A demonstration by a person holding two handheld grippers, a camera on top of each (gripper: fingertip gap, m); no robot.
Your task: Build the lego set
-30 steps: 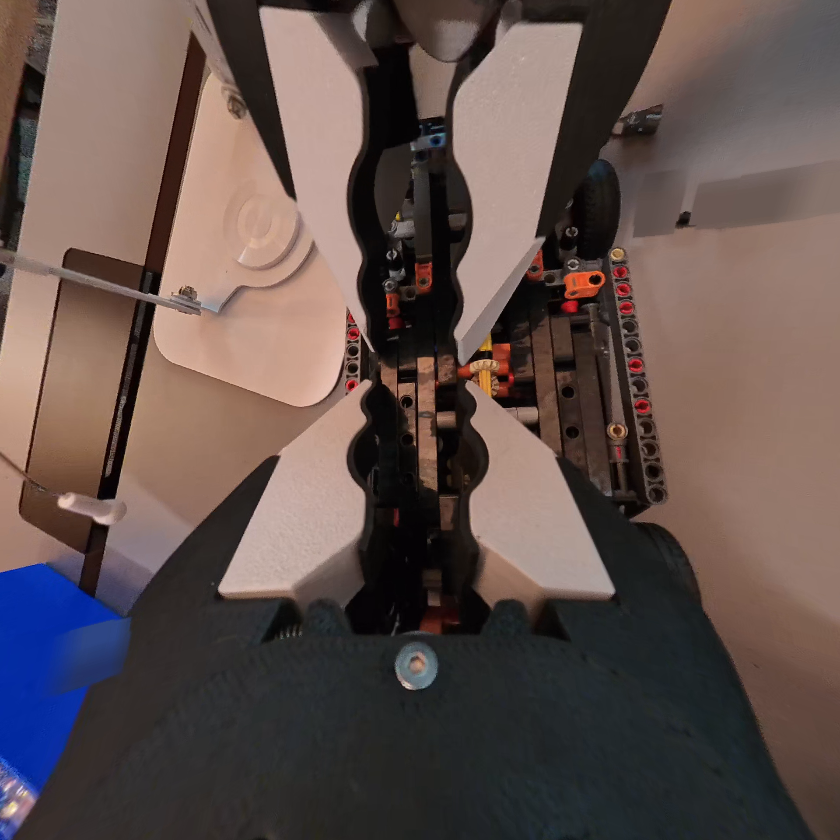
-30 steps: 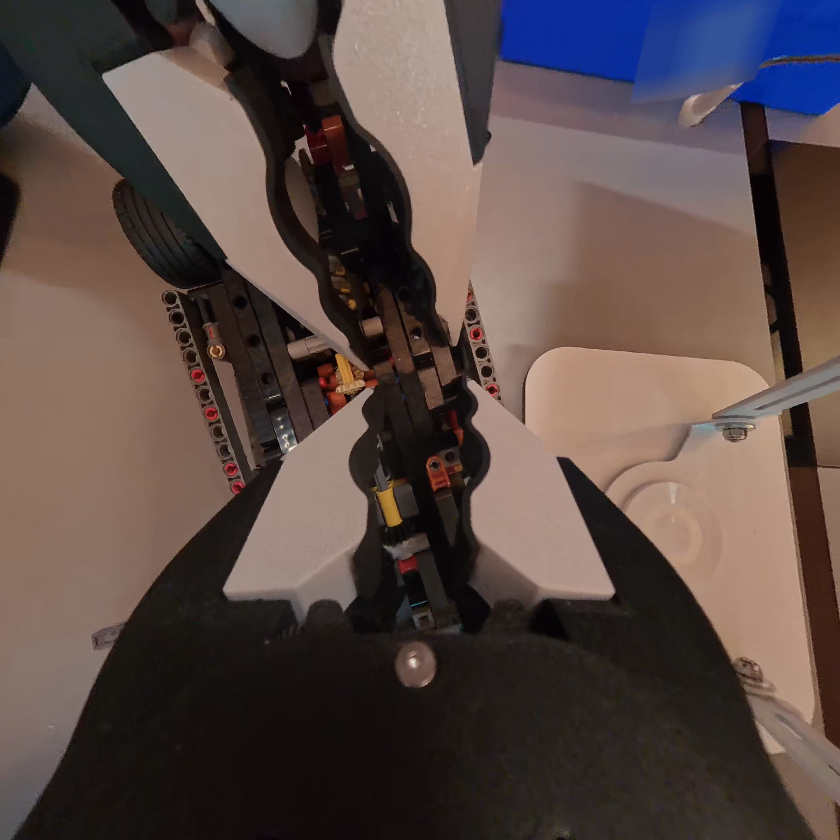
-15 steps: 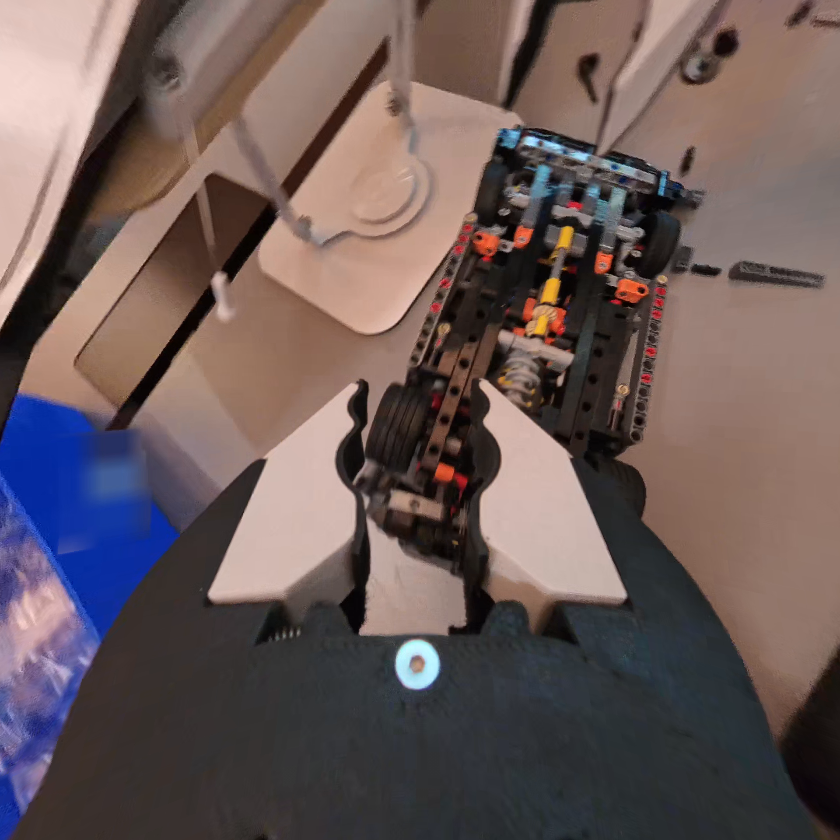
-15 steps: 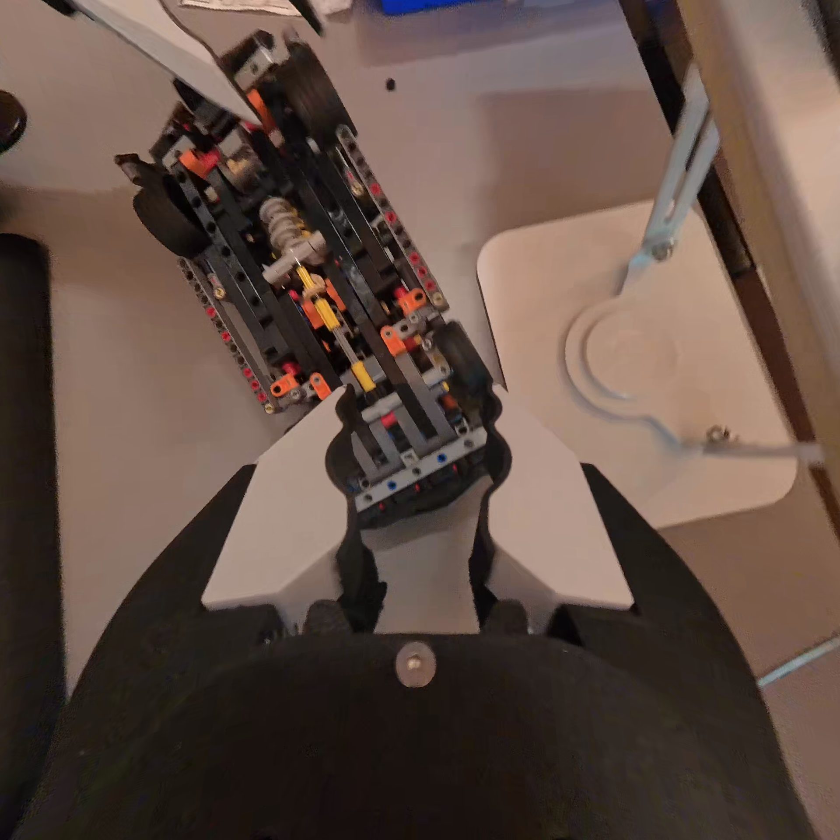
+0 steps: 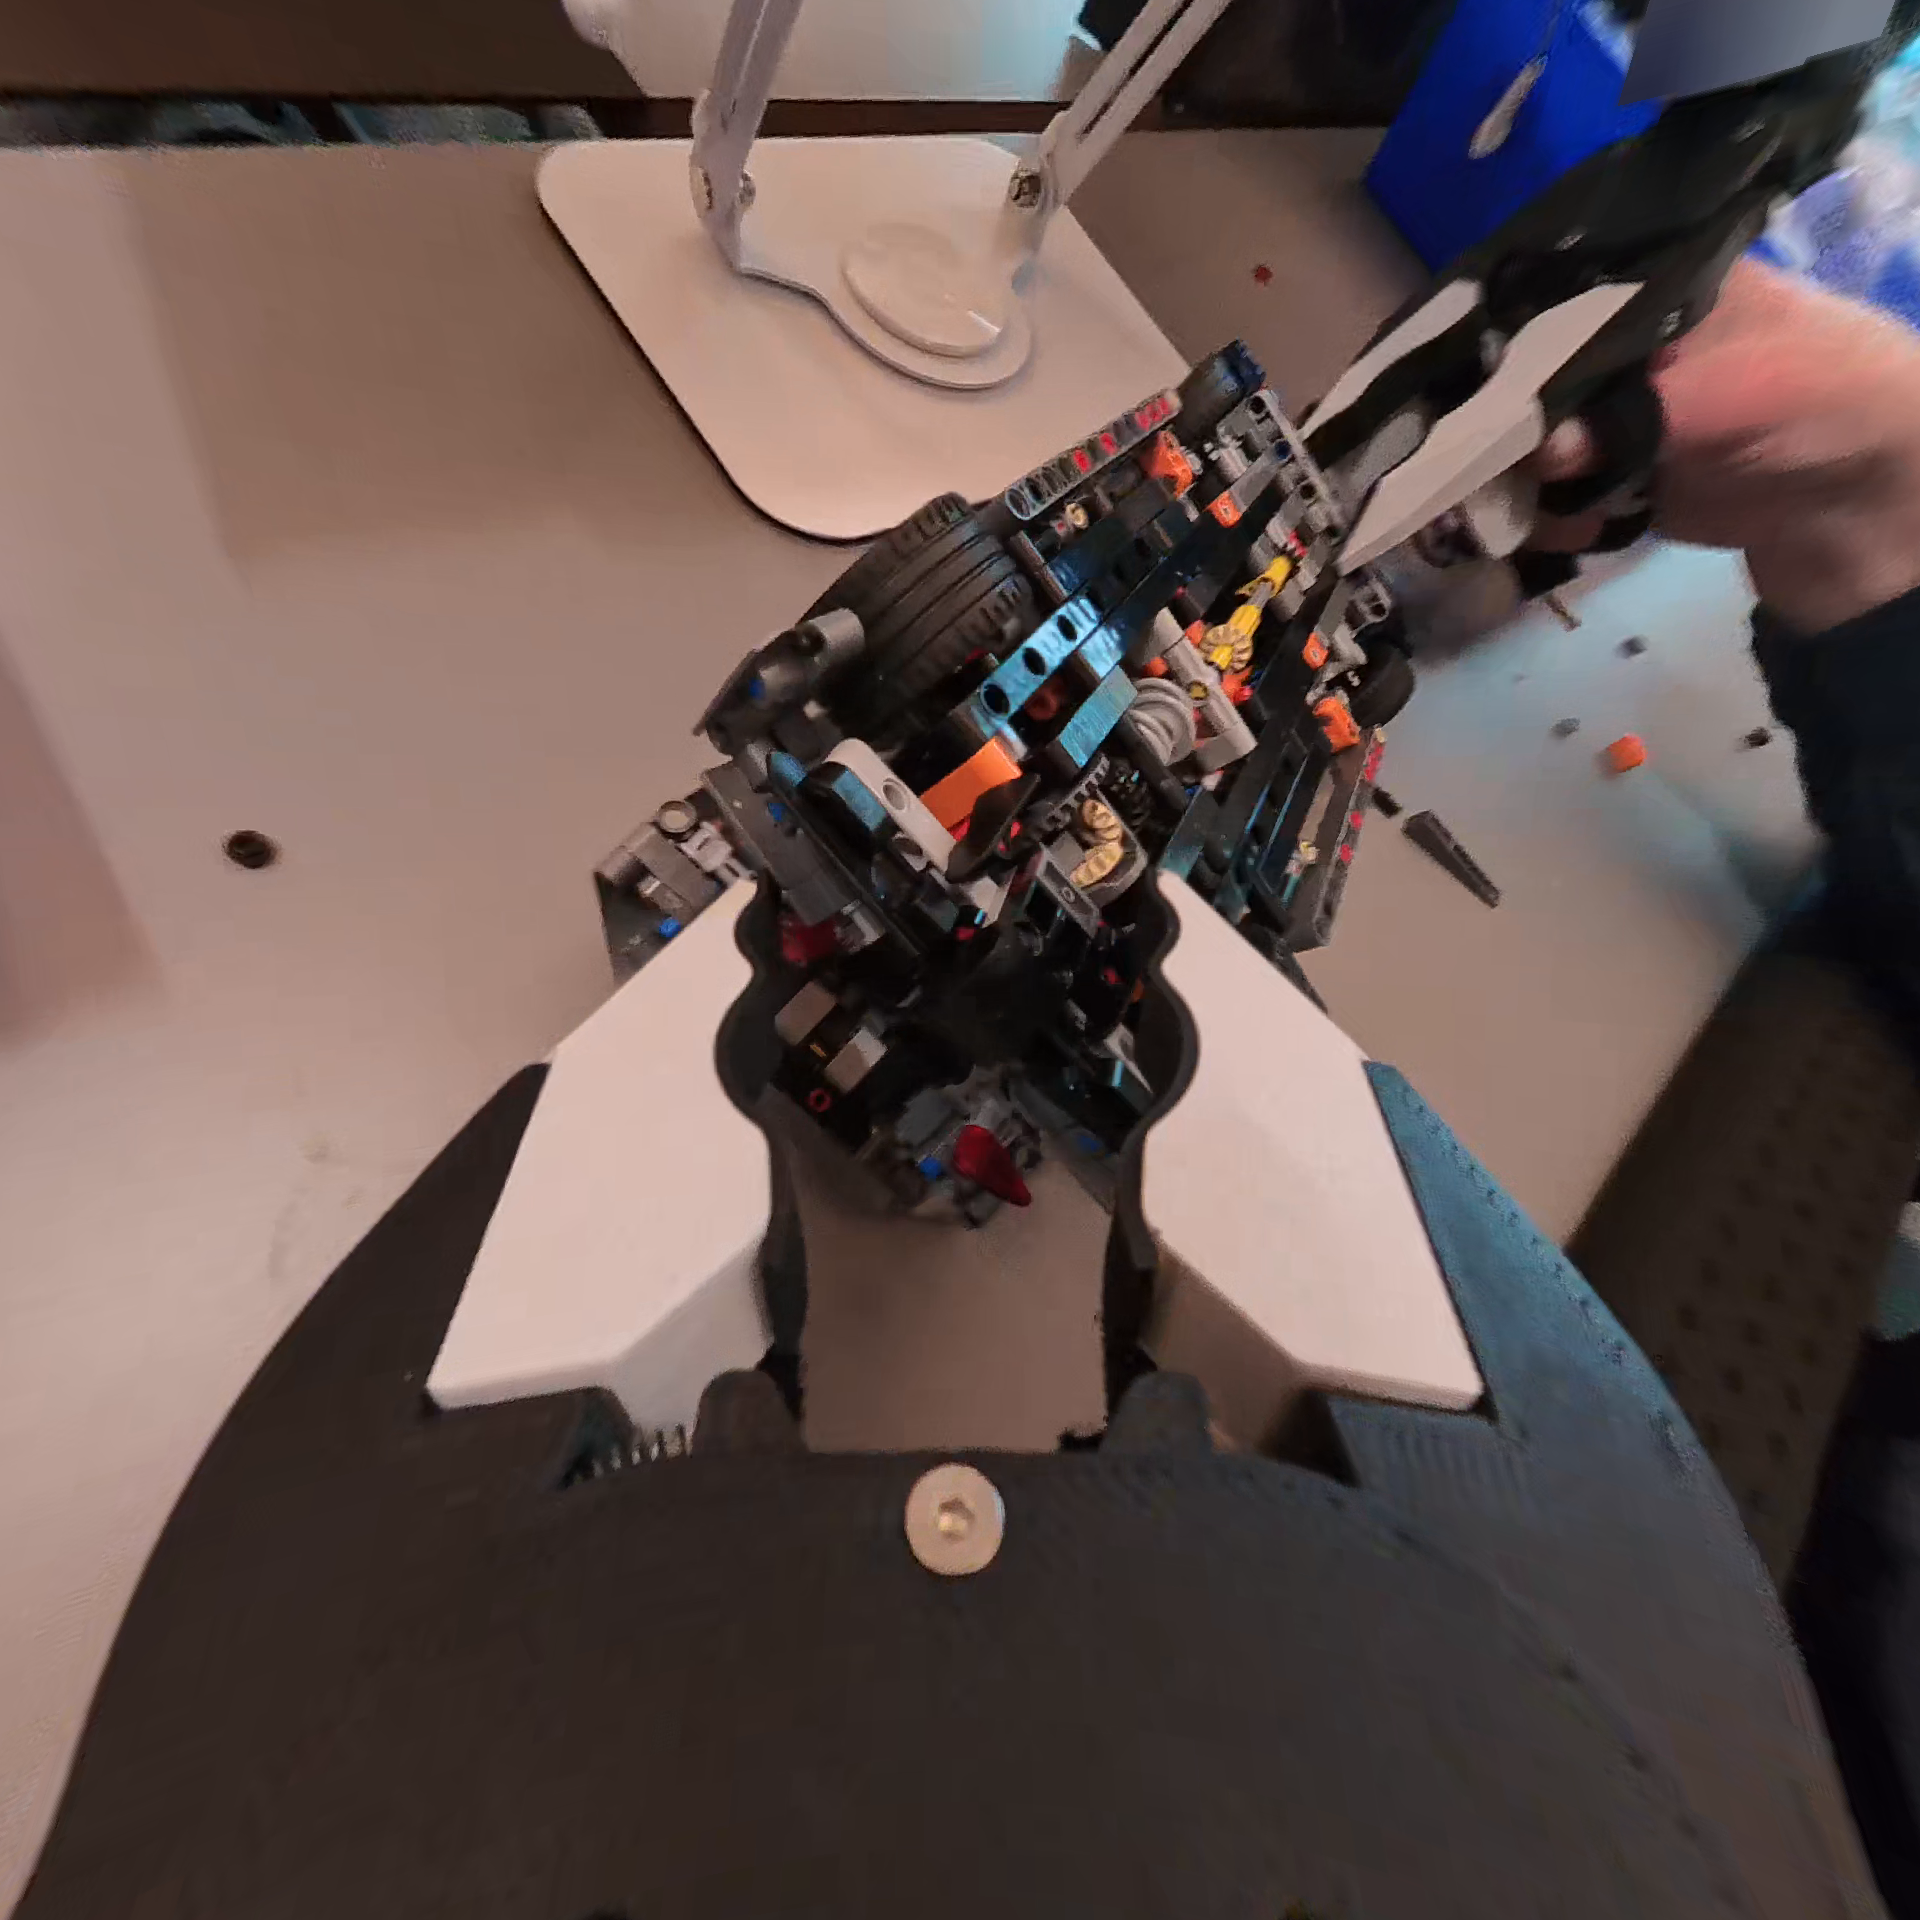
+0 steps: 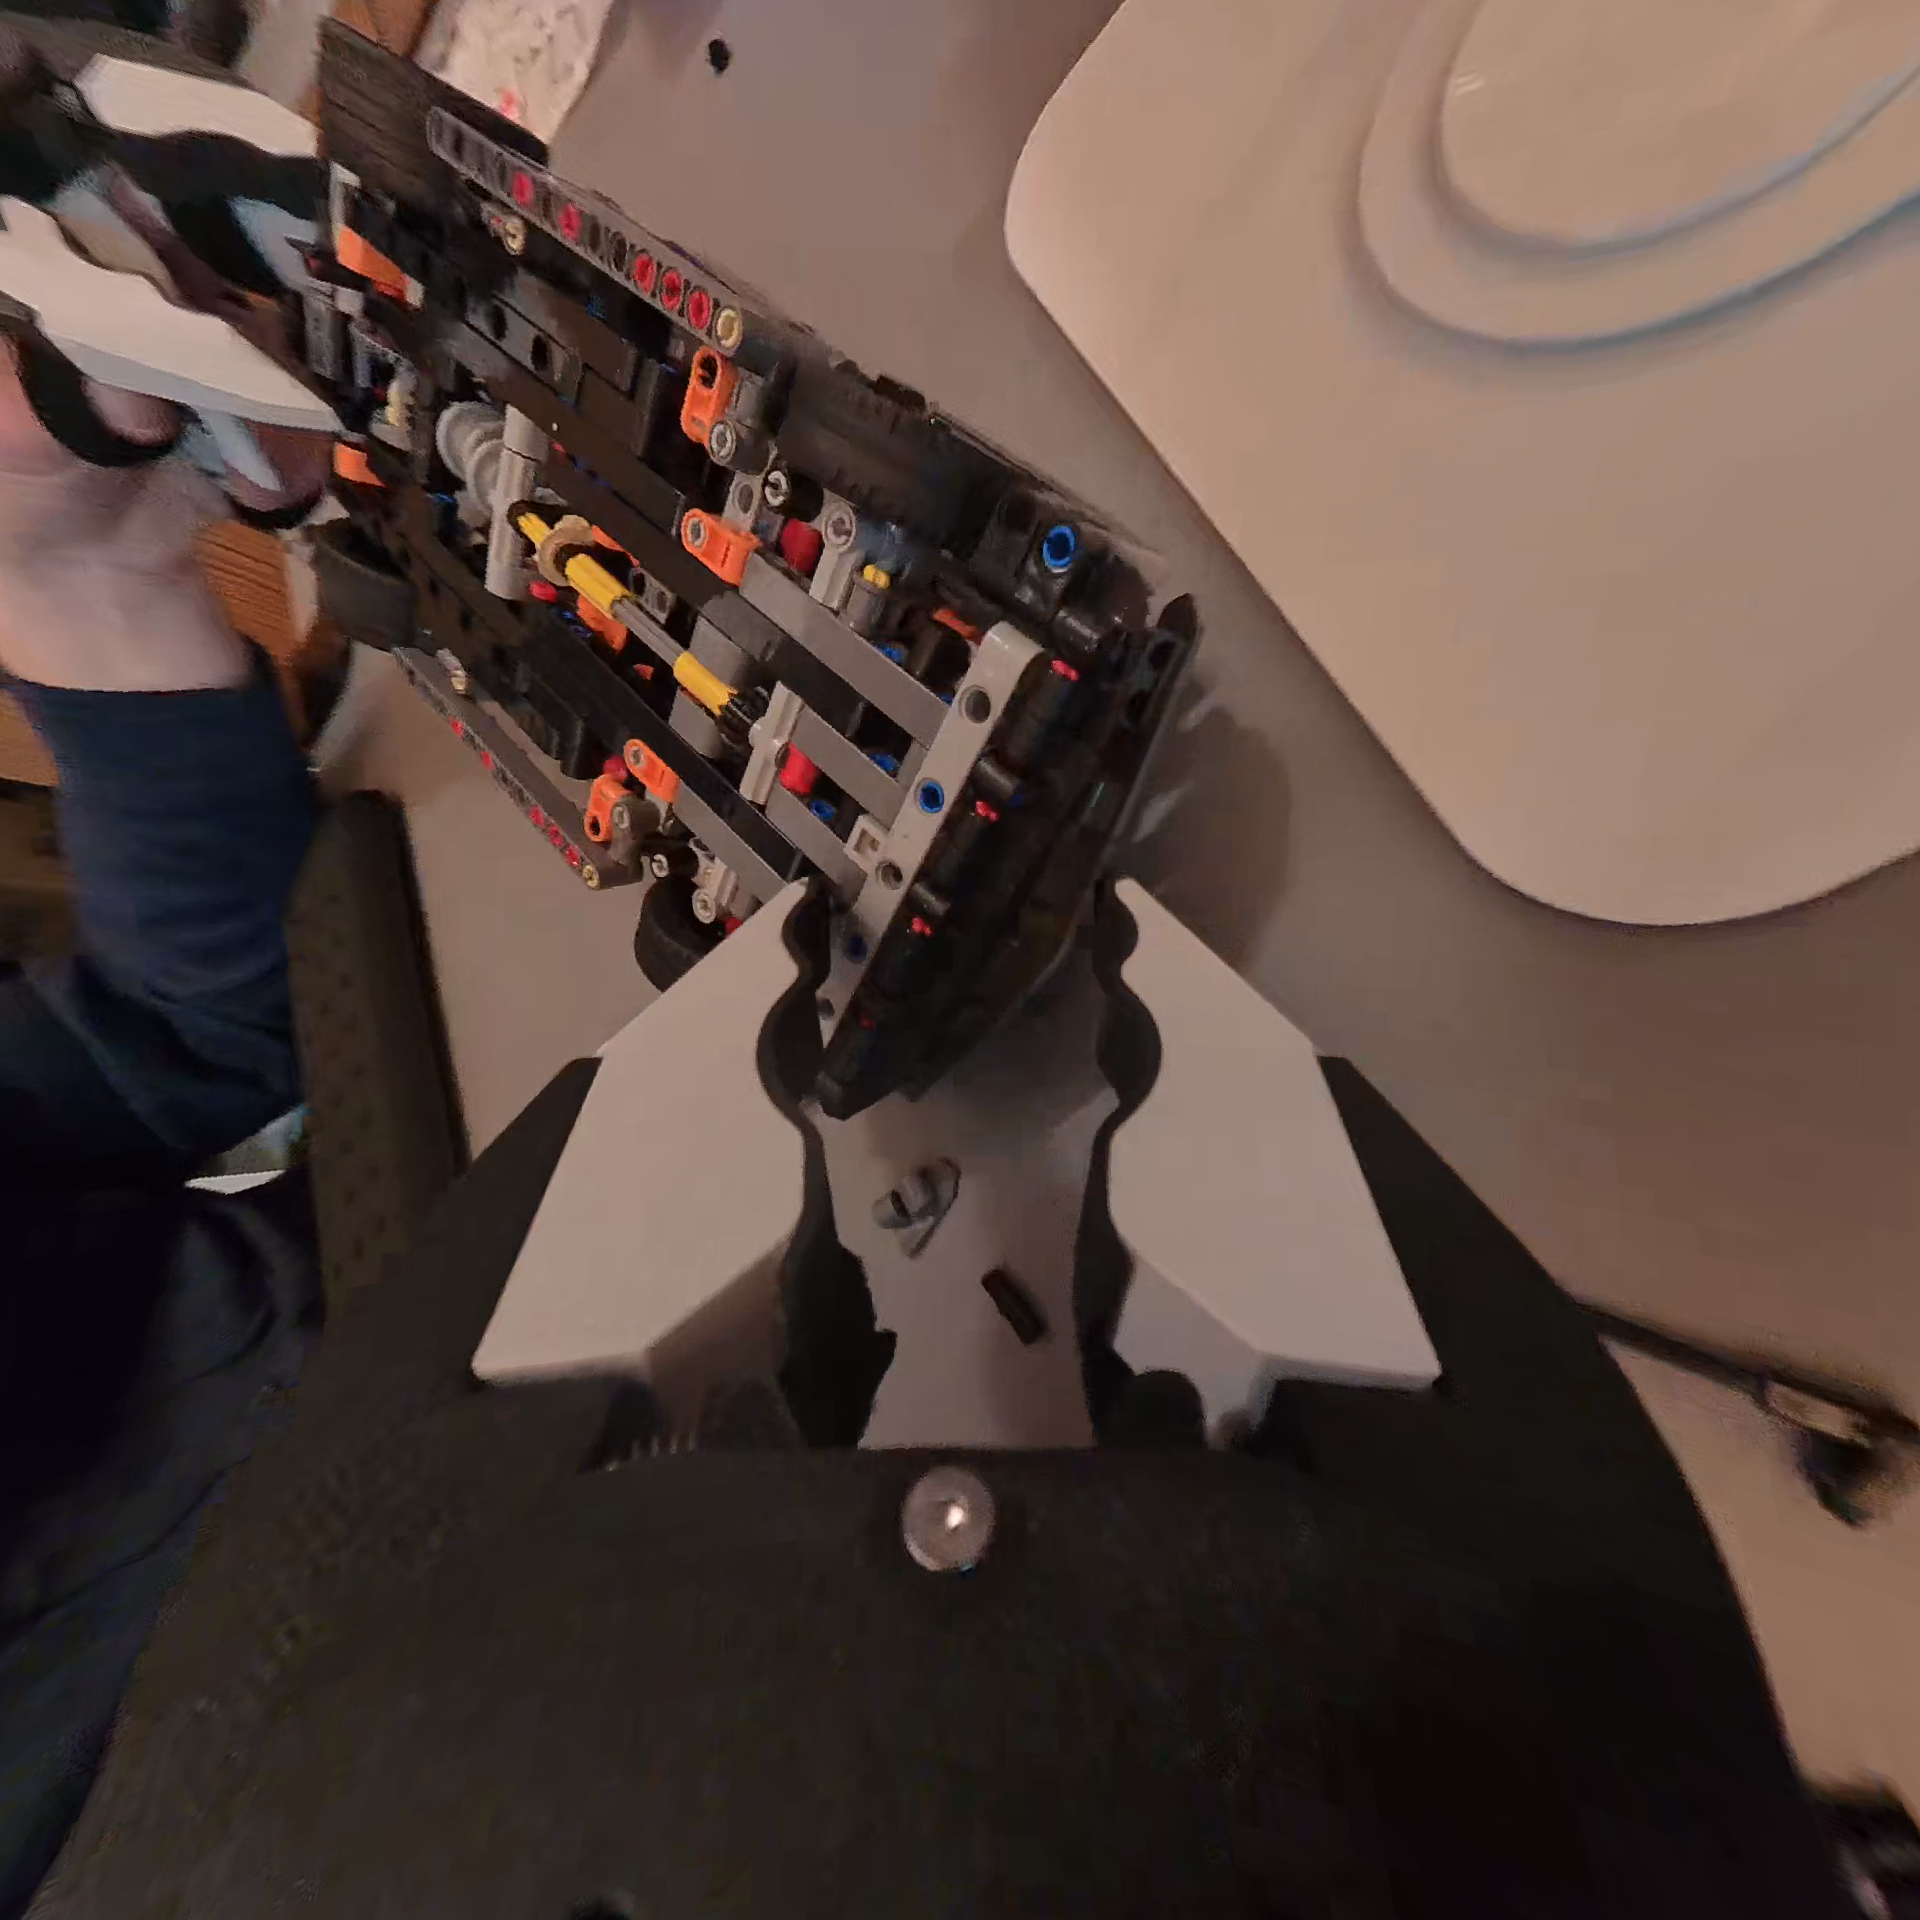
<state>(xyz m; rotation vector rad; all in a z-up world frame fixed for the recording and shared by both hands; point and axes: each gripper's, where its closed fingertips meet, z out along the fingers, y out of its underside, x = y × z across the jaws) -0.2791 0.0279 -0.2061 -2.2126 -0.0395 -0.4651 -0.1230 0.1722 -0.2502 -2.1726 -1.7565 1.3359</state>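
The lego car chassis, black with grey, orange, yellow and red parts, hangs tilted above the table. My left gripper is shut on its near end, by a black wheel. My right gripper grips the far end at upper right. In the right wrist view the chassis stands on its side, underside showing. My right gripper is shut on its black end piece. My left gripper holds the far end at upper left.
A white lamp base sits behind the car; in the right wrist view it lies close to the right. A blue bin stands at the back right. Loose pieces lie on the table: an orange one, a black one, a grey one. The table edge and carpet are at right.
Both grippers moved from the middle of the flat-lying car to its two ends. The car has since come up off the table and turned onto its side.
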